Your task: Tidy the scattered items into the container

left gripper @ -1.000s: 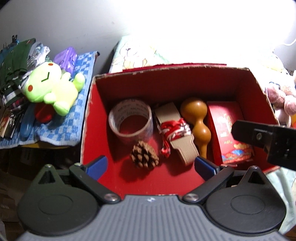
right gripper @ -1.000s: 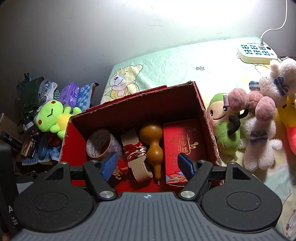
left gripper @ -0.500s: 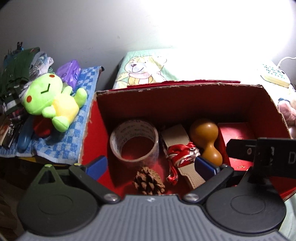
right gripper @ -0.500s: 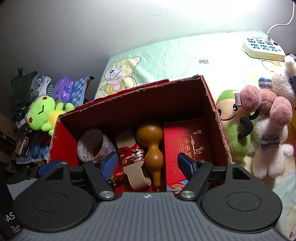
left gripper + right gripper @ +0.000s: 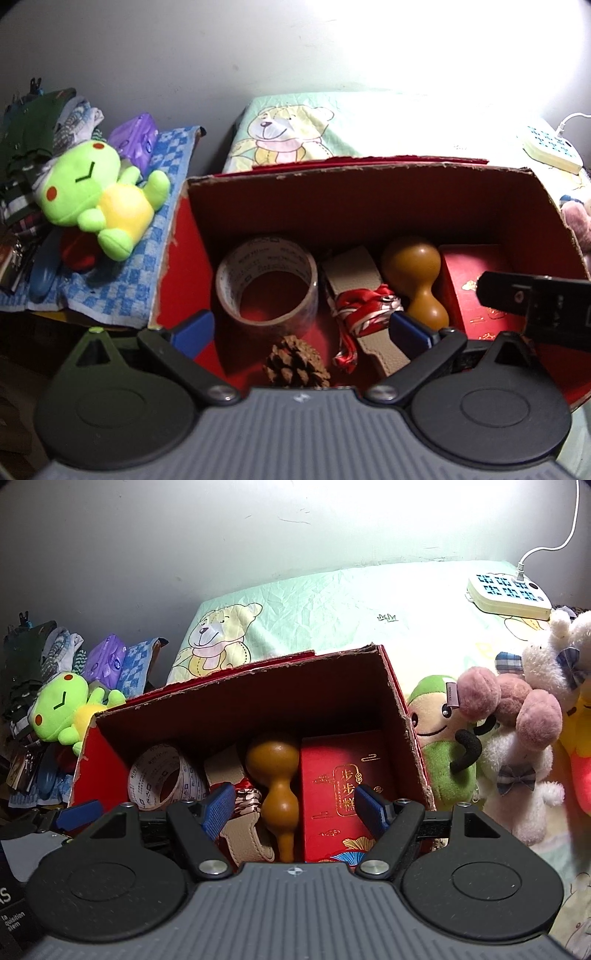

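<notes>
A red cardboard box (image 5: 369, 173) (image 5: 402, 709) stands open on the bed. Inside lie a tape roll (image 5: 266, 286) (image 5: 162, 779), a pine cone (image 5: 295, 363), a beige strap wrapped in red-and-white ribbon (image 5: 364, 308) (image 5: 243, 823), a brown wooden gourd (image 5: 417, 280) (image 5: 275, 790) and a red gift packet (image 5: 480, 291) (image 5: 340, 790). My left gripper (image 5: 301, 330) hovers open above the box's near edge, holding nothing. My right gripper (image 5: 295, 806) is open too, over the gourd and the packet, and shows as a black bar at the right of the left wrist view.
A green frog plush (image 5: 92, 195) (image 5: 62, 709) lies on a blue checked cloth (image 5: 122, 280) left of the box, beside a purple tissue pack (image 5: 135, 138). Several plush toys (image 5: 509, 734) crowd the bed right of the box. A power strip (image 5: 508, 596) sits at the back right.
Both grippers have drawn back and tilted up, so the box sits lower in each view and more of the bed shows. Both stay open; the box's contents have not moved.
</notes>
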